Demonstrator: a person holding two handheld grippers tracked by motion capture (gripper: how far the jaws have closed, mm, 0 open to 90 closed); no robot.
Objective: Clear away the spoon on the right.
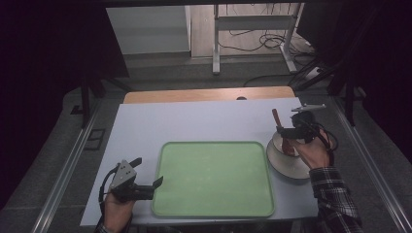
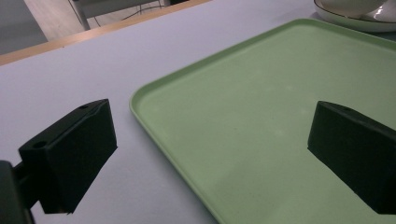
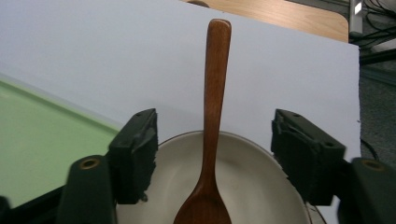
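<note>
A brown wooden spoon [image 3: 214,93] stands in a white bowl [image 3: 252,172], its handle leaning out over the rim toward the far side of the table. My right gripper [image 3: 215,158] is open, one jaw on each side of the spoon's handle, and neither pad touches it. In the high view the right gripper [image 1: 286,133] hovers over the bowl [image 1: 286,162] at the table's right, with the spoon [image 1: 276,118] rising from it. A green tray [image 1: 214,179] lies bare in the middle. My left gripper [image 1: 148,171] is open and holds nothing at the tray's near left corner.
The left gripper [image 2: 212,154] straddles the green tray's [image 2: 261,116] edge above the pale table [image 2: 93,65]. The bowl rests on a white plate [image 2: 355,23] just right of the tray. A wooden strip [image 1: 209,94] borders the table's far side.
</note>
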